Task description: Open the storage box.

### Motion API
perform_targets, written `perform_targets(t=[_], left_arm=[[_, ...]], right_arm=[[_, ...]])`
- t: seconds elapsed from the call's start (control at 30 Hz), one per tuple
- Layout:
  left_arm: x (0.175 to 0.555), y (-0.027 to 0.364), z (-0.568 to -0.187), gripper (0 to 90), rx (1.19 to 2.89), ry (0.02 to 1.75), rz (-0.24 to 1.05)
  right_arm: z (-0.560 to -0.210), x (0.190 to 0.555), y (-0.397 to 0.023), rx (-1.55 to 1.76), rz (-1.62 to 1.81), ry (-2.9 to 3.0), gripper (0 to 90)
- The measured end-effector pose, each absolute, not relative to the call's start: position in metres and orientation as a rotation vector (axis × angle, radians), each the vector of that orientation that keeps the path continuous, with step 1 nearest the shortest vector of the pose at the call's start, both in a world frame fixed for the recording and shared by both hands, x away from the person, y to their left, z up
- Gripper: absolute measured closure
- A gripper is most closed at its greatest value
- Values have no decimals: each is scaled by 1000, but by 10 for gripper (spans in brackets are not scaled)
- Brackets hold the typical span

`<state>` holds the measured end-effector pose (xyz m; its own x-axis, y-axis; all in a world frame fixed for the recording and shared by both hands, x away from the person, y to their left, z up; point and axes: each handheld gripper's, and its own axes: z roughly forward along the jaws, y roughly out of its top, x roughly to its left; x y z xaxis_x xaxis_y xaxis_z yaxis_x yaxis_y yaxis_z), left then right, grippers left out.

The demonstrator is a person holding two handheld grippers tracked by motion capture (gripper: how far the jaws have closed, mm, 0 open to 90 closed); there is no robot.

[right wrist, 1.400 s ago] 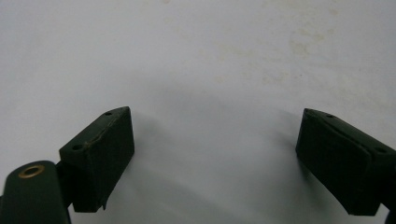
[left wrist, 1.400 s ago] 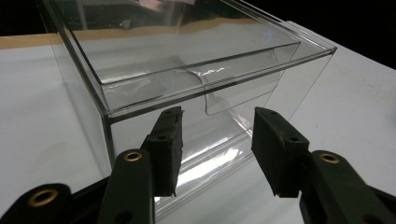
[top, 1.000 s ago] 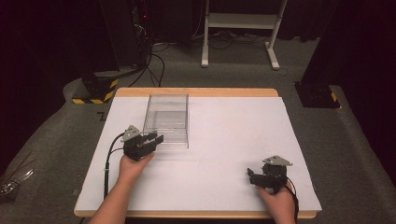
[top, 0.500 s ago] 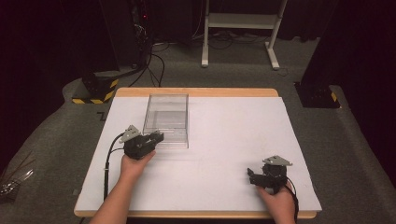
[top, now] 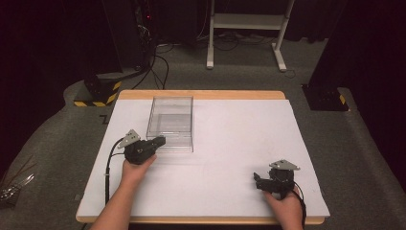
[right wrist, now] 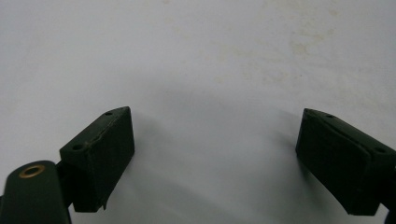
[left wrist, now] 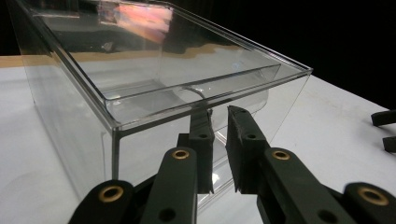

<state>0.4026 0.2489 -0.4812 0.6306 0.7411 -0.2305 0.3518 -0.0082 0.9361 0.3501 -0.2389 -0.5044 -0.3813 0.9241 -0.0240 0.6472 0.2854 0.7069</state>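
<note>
A clear plastic box (top: 171, 120) stands open-topped on the left half of the white table (top: 239, 134). My left gripper (top: 162, 141) lies at the box's near left corner and points right. In the left gripper view the box (left wrist: 154, 70) looms close, and the left gripper (left wrist: 217, 112) has its jaws nearly together, one on each side of the near wall. They have just been closing and now pinch that wall. My right gripper (top: 256, 181) rests near the table's front right. In its own view the right gripper (right wrist: 215, 135) is open wide over bare table.
A wooden strip (top: 201, 94) edges the table's far side. Beyond it are grey carpet, a white stand (top: 244, 28) and black equipment with cables (top: 143, 52). A yellow-and-black striped base (top: 98, 91) sits off the far left corner.
The left gripper's jaws have drawn closer together at the box's near wall. Both hands stay where they were.
</note>
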Motion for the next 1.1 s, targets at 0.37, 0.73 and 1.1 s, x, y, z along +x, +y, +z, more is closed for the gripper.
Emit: perform_targets(t=[0.37, 0.73, 1.1], left_arm=[[395, 263, -482, 900, 1578, 927, 393], [401, 254, -485, 622, 1612, 905, 318], [410, 251, -490, 751, 1554, 909, 284]], right_arm=[[-504, 350, -239, 1410, 862, 2128, 116], [-504, 350, -239, 1408, 862, 2129, 116], [-504, 350, -239, 1408, 862, 2128, 117]])
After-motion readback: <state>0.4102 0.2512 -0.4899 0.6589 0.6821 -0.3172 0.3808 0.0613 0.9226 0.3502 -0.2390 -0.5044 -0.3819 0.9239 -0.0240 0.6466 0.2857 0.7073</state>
